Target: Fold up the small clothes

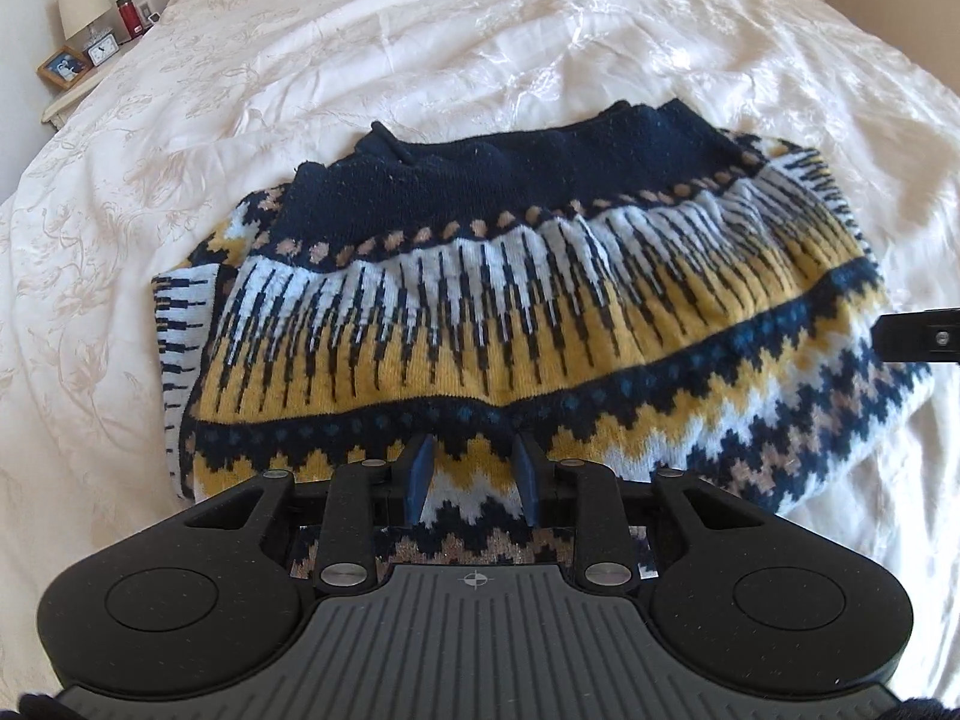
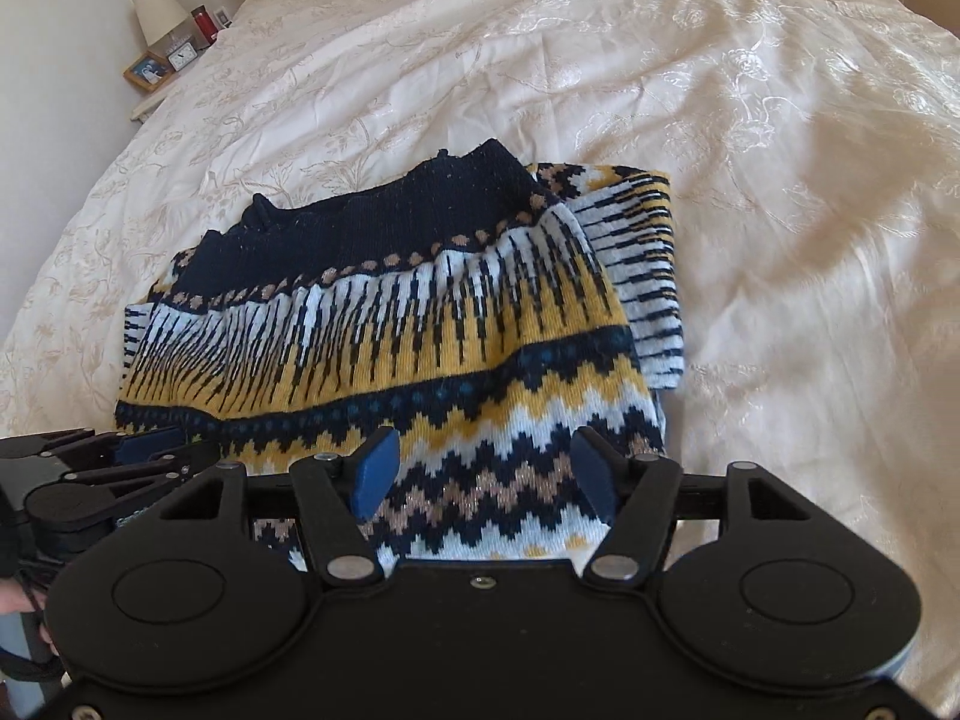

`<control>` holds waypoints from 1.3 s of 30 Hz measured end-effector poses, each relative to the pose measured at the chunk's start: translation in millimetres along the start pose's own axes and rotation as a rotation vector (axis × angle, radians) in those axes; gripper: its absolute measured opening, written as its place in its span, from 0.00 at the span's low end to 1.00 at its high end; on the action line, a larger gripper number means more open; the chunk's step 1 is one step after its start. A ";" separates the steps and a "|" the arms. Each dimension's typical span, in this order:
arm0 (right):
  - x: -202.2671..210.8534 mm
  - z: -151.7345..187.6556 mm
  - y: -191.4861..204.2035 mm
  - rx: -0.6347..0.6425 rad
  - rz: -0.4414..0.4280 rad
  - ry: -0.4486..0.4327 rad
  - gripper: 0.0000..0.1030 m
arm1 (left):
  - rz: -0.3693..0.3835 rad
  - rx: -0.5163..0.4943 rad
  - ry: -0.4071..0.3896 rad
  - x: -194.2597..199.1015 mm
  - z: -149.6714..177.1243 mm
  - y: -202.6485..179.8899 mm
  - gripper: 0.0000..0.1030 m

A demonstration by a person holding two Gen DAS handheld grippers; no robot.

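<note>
A knitted sweater [image 1: 510, 312] with navy, mustard, white and tan zigzag bands lies folded into a compact block on the bed; its navy ribbed hem faces away from me. In the right wrist view the same sweater [image 2: 390, 330] has a striped sleeve edge sticking out on its right side. My left gripper [image 1: 474, 450] hovers at the sweater's near edge, its blue fingers a modest gap apart with flat knit showing between them. My right gripper [image 2: 486, 468] stands wide open over the near zigzag bands, holding nothing. The left gripper's black linkage [image 2: 120, 462] shows at the sweater's near left corner.
A cream embroidered bedspread [image 1: 480, 60] covers the bed all around the sweater and spreads wide to the right [image 2: 780, 240]. At the far left, a nightstand carries a lamp [image 1: 81, 3], a clock, a photo frame and a red bottle. A black piece of the right tool [image 1: 918, 336] pokes in from the right edge.
</note>
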State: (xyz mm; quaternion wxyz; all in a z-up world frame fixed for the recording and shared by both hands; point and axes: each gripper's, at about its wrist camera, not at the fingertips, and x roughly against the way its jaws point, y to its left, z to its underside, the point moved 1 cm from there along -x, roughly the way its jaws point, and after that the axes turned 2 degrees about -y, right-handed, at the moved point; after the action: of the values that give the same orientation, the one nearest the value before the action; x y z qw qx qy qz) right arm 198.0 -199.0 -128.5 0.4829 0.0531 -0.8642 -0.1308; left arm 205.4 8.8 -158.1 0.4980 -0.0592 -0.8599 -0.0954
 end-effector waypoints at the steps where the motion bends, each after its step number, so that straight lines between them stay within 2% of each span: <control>1: 3.4 2.8 -0.3 -0.001 0.003 -0.002 0.65 | -0.003 -0.006 0.014 -5.0 0.4 -0.6 0.28; 5: 14.6 11.4 -1.8 -0.011 0.012 -0.010 0.65 | 0.000 0.002 0.083 -22.2 1.7 1.7 0.30; 13: 21.9 24.7 -1.5 -0.024 0.022 -0.005 0.66 | -0.017 -0.007 0.122 -25.6 1.0 2.5 0.31; 15: 22.7 28.8 -0.4 -0.027 0.023 -0.002 0.70 | -0.024 -0.007 0.131 -27.7 -0.8 2.3 0.32; 23: 20.8 45.0 -0.2 -0.038 0.030 0.033 0.74 | -0.049 -0.021 0.145 -31.7 -4.6 -5.2 0.33; 25: 19.9 48.6 -2.0 -0.044 0.035 0.043 0.77 | -0.050 -0.019 0.145 -32.1 -4.5 -5.0 0.33; 33: 15.1 52.8 -13.7 -0.080 0.050 0.063 0.99 | -0.028 0.006 0.148 -32.3 -4.8 -2.7 0.33; 39: 7.8 51.1 -26.2 -0.139 0.050 0.090 0.99 | 0.023 0.028 0.143 -21.6 -8.7 6.4 0.33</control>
State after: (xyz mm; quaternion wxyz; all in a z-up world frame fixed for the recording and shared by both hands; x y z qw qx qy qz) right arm 149.6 -217.0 -154.9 0.5269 0.0038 -0.8316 -0.1758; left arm 224.8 13.0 -171.9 0.5600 -0.0554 -0.8226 -0.0816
